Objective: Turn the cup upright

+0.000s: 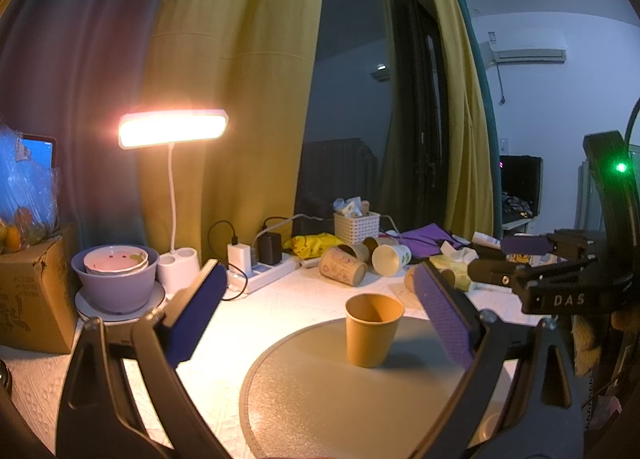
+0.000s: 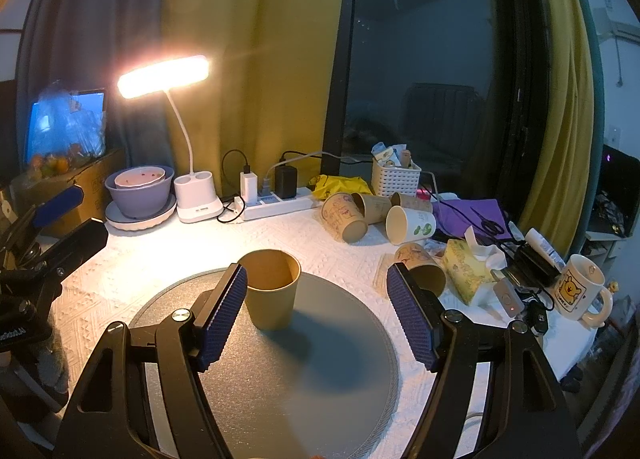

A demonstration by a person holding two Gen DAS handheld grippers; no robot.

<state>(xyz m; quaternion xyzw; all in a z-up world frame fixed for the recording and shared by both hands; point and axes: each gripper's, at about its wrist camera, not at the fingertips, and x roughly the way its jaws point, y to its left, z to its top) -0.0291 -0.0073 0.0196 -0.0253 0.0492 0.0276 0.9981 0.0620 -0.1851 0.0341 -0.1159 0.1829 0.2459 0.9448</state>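
The brown paper cup [image 1: 374, 329] stands upright, mouth up, on the round grey mat [image 1: 320, 399], so the flip looks done, with the left hand-held gripper [image 1: 320, 311] and right hand-held gripper [image 2: 318, 313] both spread wide and holding nothing.

A plain tan paper cup [image 1: 373, 329] [image 2: 270, 287] stands upright, mouth up and apparently empty, on a round grey mat [image 1: 320, 399] [image 2: 320, 371], toward its 11 o'clock edge.

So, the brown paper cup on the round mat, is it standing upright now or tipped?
Upright. The paper cup stands on the round mat, open mouth upward, with neither gripper touching it.
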